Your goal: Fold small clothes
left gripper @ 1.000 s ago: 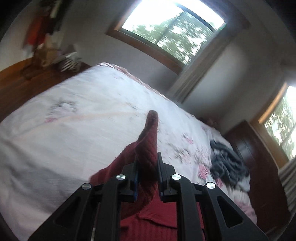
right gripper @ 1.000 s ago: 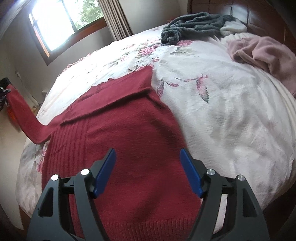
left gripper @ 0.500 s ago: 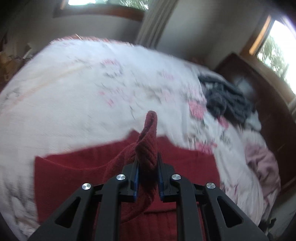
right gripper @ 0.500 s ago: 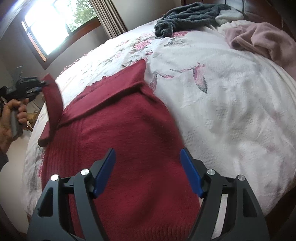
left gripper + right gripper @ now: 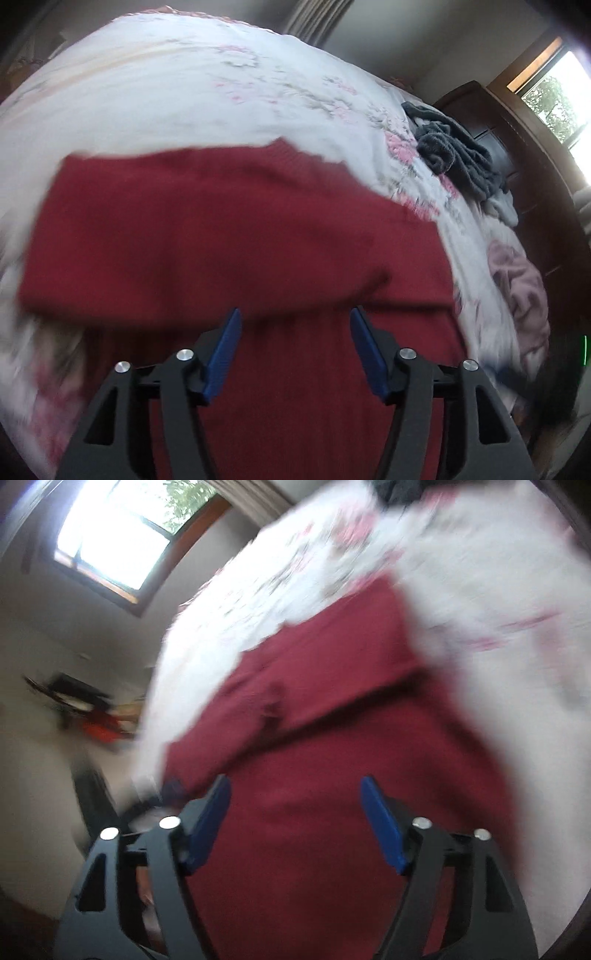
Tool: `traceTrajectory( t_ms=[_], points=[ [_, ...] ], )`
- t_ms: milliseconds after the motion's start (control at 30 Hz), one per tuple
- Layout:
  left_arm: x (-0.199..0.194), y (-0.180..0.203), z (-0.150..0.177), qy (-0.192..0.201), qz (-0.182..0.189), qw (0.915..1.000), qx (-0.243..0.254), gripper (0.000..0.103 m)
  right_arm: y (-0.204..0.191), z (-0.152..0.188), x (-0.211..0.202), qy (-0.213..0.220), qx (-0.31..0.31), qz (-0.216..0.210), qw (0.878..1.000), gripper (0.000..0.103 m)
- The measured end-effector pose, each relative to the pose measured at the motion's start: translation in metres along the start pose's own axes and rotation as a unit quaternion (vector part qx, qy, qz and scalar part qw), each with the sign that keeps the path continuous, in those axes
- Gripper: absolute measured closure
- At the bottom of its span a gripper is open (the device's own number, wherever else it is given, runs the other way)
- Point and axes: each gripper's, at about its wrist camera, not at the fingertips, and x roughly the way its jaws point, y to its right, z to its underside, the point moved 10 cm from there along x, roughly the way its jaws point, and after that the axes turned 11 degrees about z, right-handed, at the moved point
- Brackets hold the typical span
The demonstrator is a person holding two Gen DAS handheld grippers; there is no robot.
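Sweater (image 5: 229, 229) lies flat on the bed (image 5: 147, 92). Both my tools, left (image 5: 295, 332) and right (image 5: 295, 801), are spread wide, holding nothing.

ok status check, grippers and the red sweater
Left gripper open, empty. Right gripper open, empty. Red sweater flat on bed, sleeve folded across. Nothing in the way.

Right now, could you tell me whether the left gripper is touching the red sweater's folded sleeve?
Cannot tell. In the left wrist view the left gripper is open, holding nothing, but its fingertips overlap the red sweater sleeve's lower edge, and blur hides any gap.
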Motion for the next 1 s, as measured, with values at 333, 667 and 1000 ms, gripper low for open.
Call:
traceTrajectory(
  t_ms=[333,667,1000],
  points=[
    [-0.049,-0.032,0.105,-0.004,0.036,0.9939,-0.104,0.038,-0.037,-0.060,0.140,-0.156,0.045,0.005,0.987,0.047],
    [-0.041,-0.040,0.136,-0.021,0.058,0.9892,-0.133,0.038,-0.068,-0.080,0.129,-0.144,-0.012,0.062,0.988,0.097],
    [-0.048,-0.046,0.142,-0.030,0.062,0.9864,-0.149,0.038,-0.094,-0.164,0.002,0.006,-0.066,0.067,0.996,0.098]
  ],
)
